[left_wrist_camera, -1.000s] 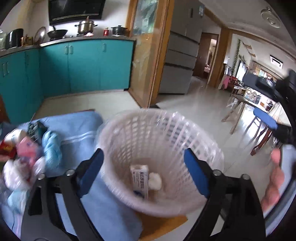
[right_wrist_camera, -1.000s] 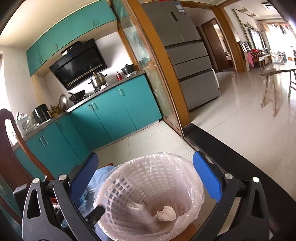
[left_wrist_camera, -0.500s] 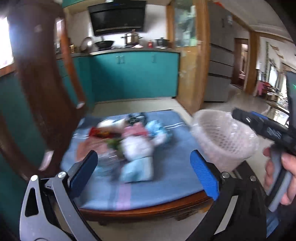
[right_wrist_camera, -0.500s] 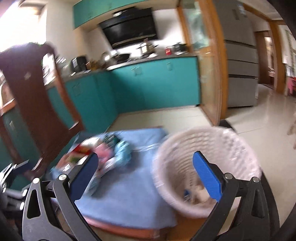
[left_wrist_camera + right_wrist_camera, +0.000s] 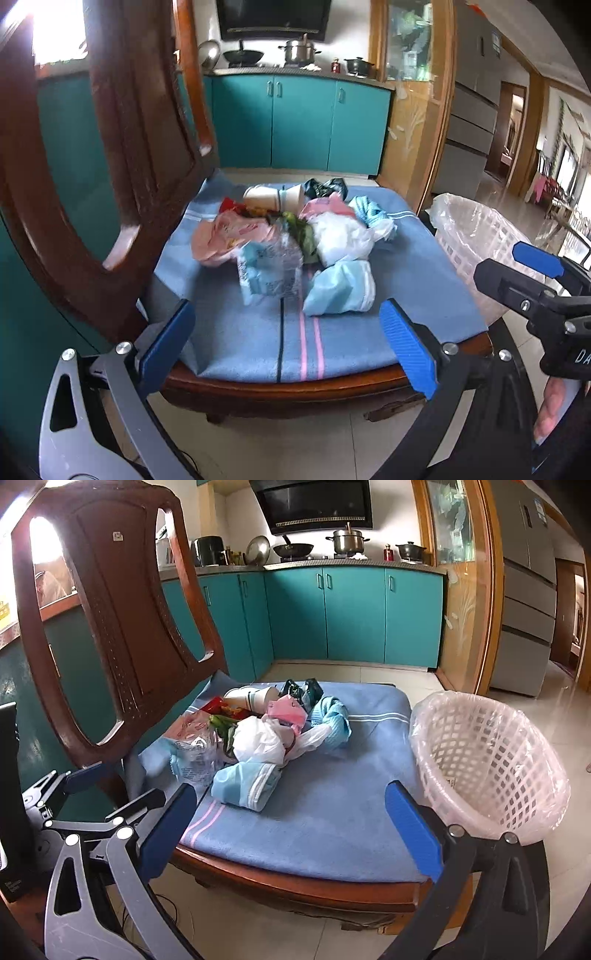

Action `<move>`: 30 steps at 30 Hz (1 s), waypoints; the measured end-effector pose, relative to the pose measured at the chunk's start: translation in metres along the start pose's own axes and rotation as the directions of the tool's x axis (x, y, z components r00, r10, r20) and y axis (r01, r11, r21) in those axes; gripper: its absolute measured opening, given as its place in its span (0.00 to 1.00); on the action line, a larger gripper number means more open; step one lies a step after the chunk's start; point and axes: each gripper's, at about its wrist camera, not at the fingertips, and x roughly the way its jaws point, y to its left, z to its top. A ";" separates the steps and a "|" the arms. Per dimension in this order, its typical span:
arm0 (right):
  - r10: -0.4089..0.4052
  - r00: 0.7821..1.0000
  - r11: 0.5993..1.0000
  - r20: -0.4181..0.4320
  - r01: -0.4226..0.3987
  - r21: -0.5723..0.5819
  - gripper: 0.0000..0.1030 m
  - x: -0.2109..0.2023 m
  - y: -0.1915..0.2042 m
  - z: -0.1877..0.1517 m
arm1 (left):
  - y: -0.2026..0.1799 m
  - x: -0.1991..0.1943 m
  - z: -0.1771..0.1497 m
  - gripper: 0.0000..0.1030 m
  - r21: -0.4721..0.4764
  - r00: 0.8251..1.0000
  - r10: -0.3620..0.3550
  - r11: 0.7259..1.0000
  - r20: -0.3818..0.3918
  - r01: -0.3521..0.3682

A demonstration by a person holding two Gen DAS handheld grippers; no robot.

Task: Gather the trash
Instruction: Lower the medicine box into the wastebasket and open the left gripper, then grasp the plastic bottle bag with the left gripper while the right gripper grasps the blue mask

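A heap of trash lies on the chair's blue cushion point(image 5: 295, 339): a light blue packet point(image 5: 340, 288) at the front, a clear printed wrapper point(image 5: 269, 269), a white plastic bag point(image 5: 343, 236), a pink bag point(image 5: 221, 236) and paper cups point(image 5: 273, 197) behind. My left gripper point(image 5: 286, 310) hovers open before the seat's front edge, nothing between its fingers. My right gripper point(image 5: 291, 790) is open too, short of the light blue packet point(image 5: 245, 781). A white lattice basket point(image 5: 491, 753) lined with a clear bag stands right of the seat.
The dark wooden chair back point(image 5: 110, 147) rises at the left, close to the left gripper. Teal cabinets point(image 5: 351, 616) and a tiled floor lie behind. A hand point(image 5: 550, 406) holds the right gripper's handle. A grey fridge point(image 5: 528, 602) stands at the far right.
Both views have swung left, away from the basket's inside and onto the chair seat with the trash heap. The basket now sits at the right edge. Both grippers stay open.
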 end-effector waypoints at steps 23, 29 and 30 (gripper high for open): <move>0.015 1.000 0.999 0.025 -0.016 0.035 0.97 0.010 0.005 0.010 | -0.017 0.012 0.014 0.97 -0.014 1.000 0.005 1.000 -0.022 -0.005; 0.016 1.000 0.999 0.018 -0.016 0.040 0.97 0.013 -0.002 0.008 | -0.008 0.022 0.006 0.97 -0.013 0.998 0.032 0.999 -0.051 -0.033; 0.018 1.000 0.999 0.018 -0.019 0.049 0.97 0.013 -0.004 0.008 | -0.006 0.022 0.006 0.97 -0.020 0.998 0.030 0.999 -0.048 -0.031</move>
